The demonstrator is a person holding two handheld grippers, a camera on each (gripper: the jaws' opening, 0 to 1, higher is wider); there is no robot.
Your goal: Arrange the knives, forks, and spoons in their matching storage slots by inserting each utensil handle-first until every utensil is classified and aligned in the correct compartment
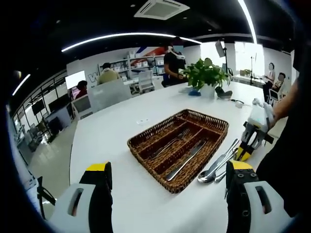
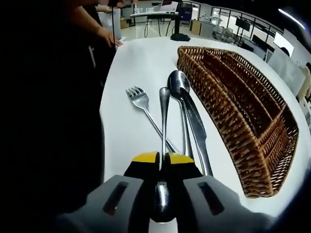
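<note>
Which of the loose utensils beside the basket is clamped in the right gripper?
The spoon lying between the fork and the other spoon: its end sits between the right gripper jaws, while the fork, that spoon and the knife lie free.

Left gripper view sits back from the white table (image 1: 112,136), raised a bit, looking fwd across it twd the room's far side w/ shelves and people; its own left gripper (image 1: 167,182) jaws rise wide apart at bottom. Wicker tray (image 1: 146,141) lies mid-frame at moderate range, right gripper (image 1: 245,154) in from the right. Right gripper view rides low & v. close to the tabletop (image 2: 131,63), facing along the loose cutlery beside the tray (image 2: 243,141), which runs up the right side; right gripper (image 2: 163,160) jaws at bottom centre. Shared: the tray, the table edge strip beside it, the loose spoons (image 1: 214,170) (image 2: 164,104)
</note>
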